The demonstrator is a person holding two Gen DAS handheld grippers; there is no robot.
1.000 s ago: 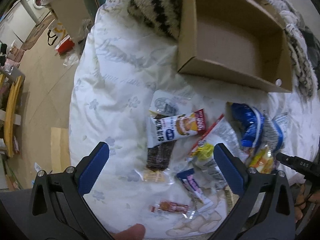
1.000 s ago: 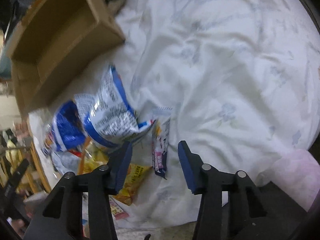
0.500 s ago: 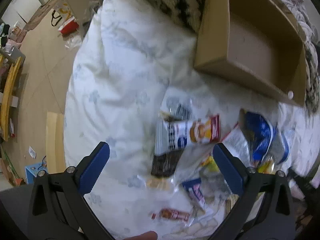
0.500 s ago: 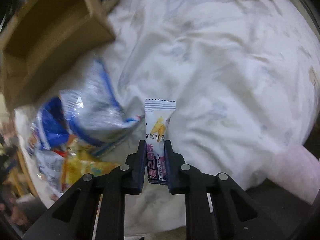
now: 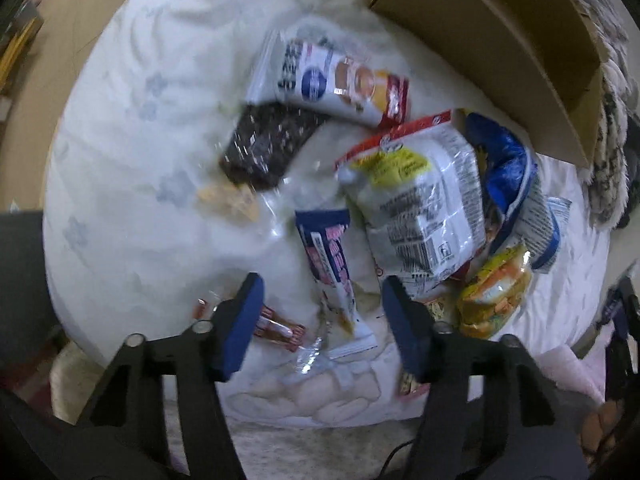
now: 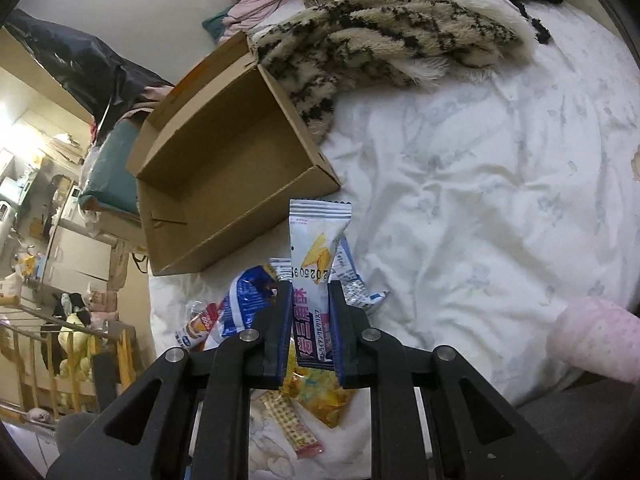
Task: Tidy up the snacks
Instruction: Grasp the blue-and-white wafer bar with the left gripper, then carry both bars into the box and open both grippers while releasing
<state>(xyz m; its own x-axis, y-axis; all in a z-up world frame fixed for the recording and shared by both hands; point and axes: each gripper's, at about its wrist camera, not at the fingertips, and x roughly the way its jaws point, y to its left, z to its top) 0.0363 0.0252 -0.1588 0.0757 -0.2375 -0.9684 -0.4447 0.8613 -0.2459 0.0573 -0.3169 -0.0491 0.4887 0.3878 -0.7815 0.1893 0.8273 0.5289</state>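
Observation:
Several snack packets lie in a pile on the white bedspread [image 5: 132, 168]. My left gripper [image 5: 322, 322] is open, its jaws on either side of a blue and pink bar packet [image 5: 330, 264]. A large white packet [image 5: 420, 200] and a blue bag [image 5: 504, 164] lie to its right. My right gripper [image 6: 309, 320] is shut on a white and pink snack packet [image 6: 316, 248], held upright above the pile. An empty cardboard box [image 6: 224, 184] stands just beyond it, and it shows at the top right of the left wrist view [image 5: 500, 32].
A black-and-cream fuzzy blanket [image 6: 384, 40] lies behind the box. A small red-wrapped sweet [image 5: 276, 326] lies by my left fingers. A pink fuzzy thing [image 6: 592, 336] is at the bed's right edge. Room clutter and a floor lie off the bed's left side.
My right gripper closed on the white and pink packet and lifted it, tilting up toward the box. My left gripper dropped toward the pile and narrowed around the blue and pink bar.

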